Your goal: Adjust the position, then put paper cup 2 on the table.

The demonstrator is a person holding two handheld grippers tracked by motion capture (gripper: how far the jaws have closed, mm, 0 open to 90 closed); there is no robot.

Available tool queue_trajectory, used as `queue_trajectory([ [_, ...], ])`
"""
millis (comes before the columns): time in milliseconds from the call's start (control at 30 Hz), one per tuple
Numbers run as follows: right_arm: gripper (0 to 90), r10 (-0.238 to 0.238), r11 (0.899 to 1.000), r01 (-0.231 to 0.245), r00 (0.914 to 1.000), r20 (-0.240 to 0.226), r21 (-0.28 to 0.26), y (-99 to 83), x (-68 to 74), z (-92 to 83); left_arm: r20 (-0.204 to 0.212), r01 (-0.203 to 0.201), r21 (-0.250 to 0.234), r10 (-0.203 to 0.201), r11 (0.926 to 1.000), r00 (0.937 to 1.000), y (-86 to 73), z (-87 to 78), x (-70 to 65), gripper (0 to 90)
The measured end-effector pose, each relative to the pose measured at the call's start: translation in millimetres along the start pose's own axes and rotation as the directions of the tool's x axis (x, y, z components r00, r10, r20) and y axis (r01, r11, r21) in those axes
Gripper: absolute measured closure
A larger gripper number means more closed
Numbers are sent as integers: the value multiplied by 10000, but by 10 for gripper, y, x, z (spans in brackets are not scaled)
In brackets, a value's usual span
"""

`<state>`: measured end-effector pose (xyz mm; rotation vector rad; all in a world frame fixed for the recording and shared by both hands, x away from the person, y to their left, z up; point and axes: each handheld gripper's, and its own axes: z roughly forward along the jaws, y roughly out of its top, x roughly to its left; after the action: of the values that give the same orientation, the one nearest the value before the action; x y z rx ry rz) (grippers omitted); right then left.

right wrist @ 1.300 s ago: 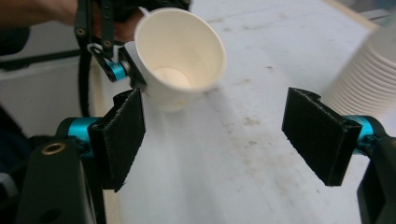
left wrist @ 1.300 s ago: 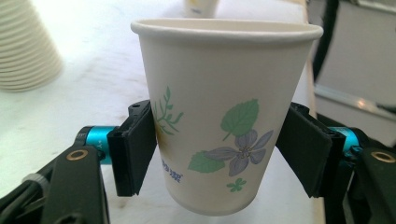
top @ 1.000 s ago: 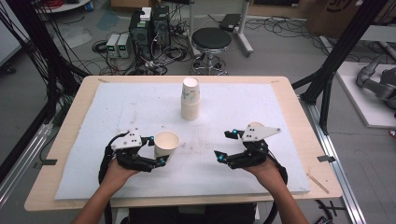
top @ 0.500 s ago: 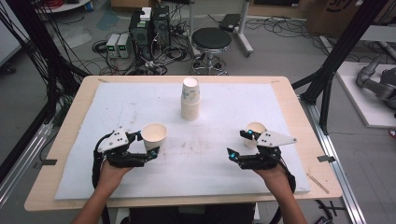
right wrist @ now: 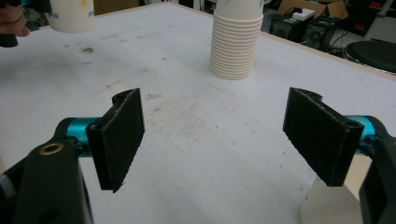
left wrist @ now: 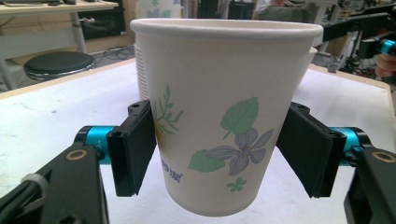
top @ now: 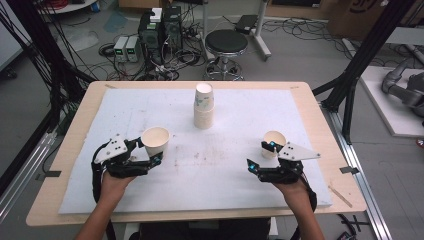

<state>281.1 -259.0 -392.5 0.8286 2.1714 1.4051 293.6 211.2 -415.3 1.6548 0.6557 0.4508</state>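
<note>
Right now the left gripper [top: 150,155] squeezes a paper cup [left wrist: 219,116]; too hard crushes it. The right gripper [top: 260,155] has open jaws and could bump the small cup [top: 274,142] over.

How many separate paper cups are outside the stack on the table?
2. One flower-printed paper cup is held in the left gripper; one plain paper cup stands beside the right gripper. The cup stack may hide others behind it.

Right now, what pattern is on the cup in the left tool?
Green leaves and a purple flower on the white cup, clearest in the left gripper view.
</note>
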Motion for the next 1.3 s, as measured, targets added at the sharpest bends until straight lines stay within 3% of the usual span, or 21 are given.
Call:
queue_trajectory([
  [400,212,13,10000,-13,10000,-70,8,-5,28,5,-637,105,-426,-132,9990,9979,12,-106,107,299],
  [733,212,-99,9999,101,9995,-285,67,-11,47,52,-1546,231,-494,-305,9985,9875,-59,-217,297,296],
  [933,212,-116,9999,119,9994,-335,93,-18,56,61,-2275,358,-441,-449,9984,9727,-147,-293,449,296],
  [1133,212,-98,9998,105,9992,-379,168,-41,69,62,-2997,639,-165,-659,9978,9518,-252,-314,603,300],
  [1300,212,-122,9998,128,9992,-384,153,-44,70,56,-3609,1186,355,-980,9923,9274,-348,-329,709,301],
])
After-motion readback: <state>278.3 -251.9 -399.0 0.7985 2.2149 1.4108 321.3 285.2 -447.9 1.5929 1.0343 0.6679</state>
